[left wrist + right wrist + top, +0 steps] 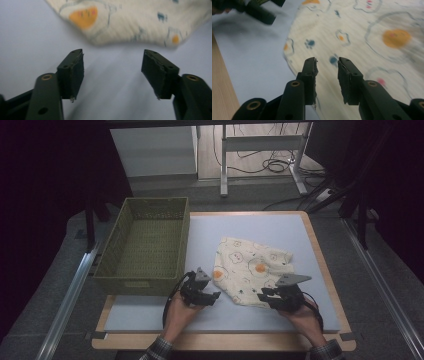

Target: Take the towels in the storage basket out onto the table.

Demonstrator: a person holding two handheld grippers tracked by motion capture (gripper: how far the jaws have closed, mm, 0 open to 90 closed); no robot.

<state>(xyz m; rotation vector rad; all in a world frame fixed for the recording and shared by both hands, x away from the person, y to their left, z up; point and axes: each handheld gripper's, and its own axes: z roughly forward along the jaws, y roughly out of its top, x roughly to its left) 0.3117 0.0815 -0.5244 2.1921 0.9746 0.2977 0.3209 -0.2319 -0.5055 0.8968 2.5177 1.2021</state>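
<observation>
While both hands rested near the front edge of the pale blue mat [150,315], the high view placed the left gripper [212,296] just beside the near-left edge of the cream cloth [250,267], and the right gripper [263,297] at the cloth's near-right edge. A green woven basket [145,245], rectangular and perforated, stood left of the cloth, on a wooden-rimmed table [327,270]; beyond the cloth lay grey flooring, cables and a desk frame [260,145].

From the left gripper view, the left gripper [113,72] had its jaws wide apart with nothing between them, poised over bare mat just short of the cloth [130,22] (a soft, ribbed weave printed with fried eggs).

From the right gripper view, the right gripper [327,75] kept its jaws a narrow gap apart over the cloth [367,45], close above its surface; whether the pads touched the fabric I could not tell, and no fold sat pinched between them. The left gripper [254,8] showed blurred beyond the cloth's edge.
</observation>
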